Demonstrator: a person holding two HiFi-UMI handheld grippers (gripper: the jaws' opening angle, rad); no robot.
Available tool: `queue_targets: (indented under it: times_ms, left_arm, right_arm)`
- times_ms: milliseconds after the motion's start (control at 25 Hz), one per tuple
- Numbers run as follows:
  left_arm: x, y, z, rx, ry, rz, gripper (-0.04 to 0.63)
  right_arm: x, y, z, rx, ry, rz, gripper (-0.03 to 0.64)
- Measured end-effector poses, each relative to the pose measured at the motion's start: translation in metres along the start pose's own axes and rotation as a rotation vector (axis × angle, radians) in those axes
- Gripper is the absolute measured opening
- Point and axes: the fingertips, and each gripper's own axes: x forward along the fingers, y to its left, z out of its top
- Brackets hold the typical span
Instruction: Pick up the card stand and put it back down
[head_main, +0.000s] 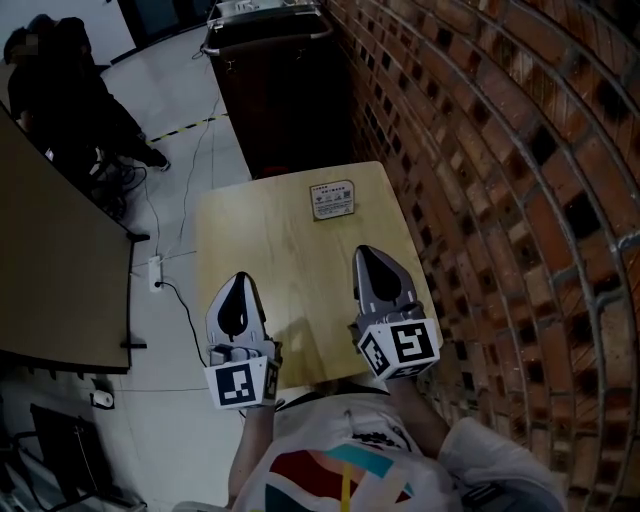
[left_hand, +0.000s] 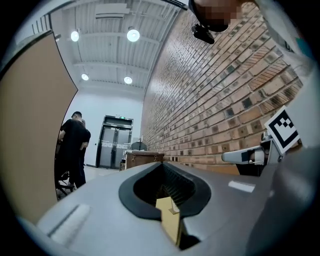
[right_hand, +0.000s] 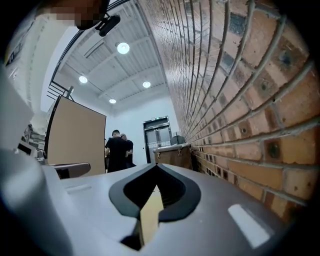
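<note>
Two grippers are in frame, both held over the near end of the bench (head_main: 262, 235) and pointing toward its far end.

Left gripper (head_main: 238, 280): in its own view I read the fingers (left_hand: 100, 196) as brought together tip to tip, with nothing between them. Its marker cube (head_main: 241, 385) sits close to the person's body.

Right gripper (head_main: 366, 252): same reading. The fingers (right_hand: 212, 200) are fully together and empty. Its marker cube (head_main: 402, 347) faces up. This gripper reaches a little farther along the bench than the left one.

Card stand (head_main: 331, 199): it is on the far half of the bench, right of centre. It is well apart from both grippers and more nearly ahead of the right one. Neither gripper touches it. Its face is pale with small print I cannot read, and from this steep angle I cannot tell how far it leans.

Surroundings: a brick wall (head_main: 500, 150) runs along the right edge of the bench. A dark cabinet (head_main: 280, 95) stands just beyond the far end. Two people (head_main: 60, 90) are at the far left, well away.
</note>
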Motion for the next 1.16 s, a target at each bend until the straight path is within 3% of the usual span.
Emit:
queue_targets:
  times_ms: [400, 1160]
  left_arm:
    - [-0.006, 0.006, 0.02, 0.022, -0.041, 0.018, 0.005]
    - [-0.015, 0.012, 0.006, -0.008, 0.0, 0.034, 0.005]
  right_arm:
    - [0.001, 0.007, 0.003, -0.039, 0.0, -0.006, 0.0]
    - [-0.009, 0.003, -0.01, -0.012, 0.034, -0.026, 0.0]
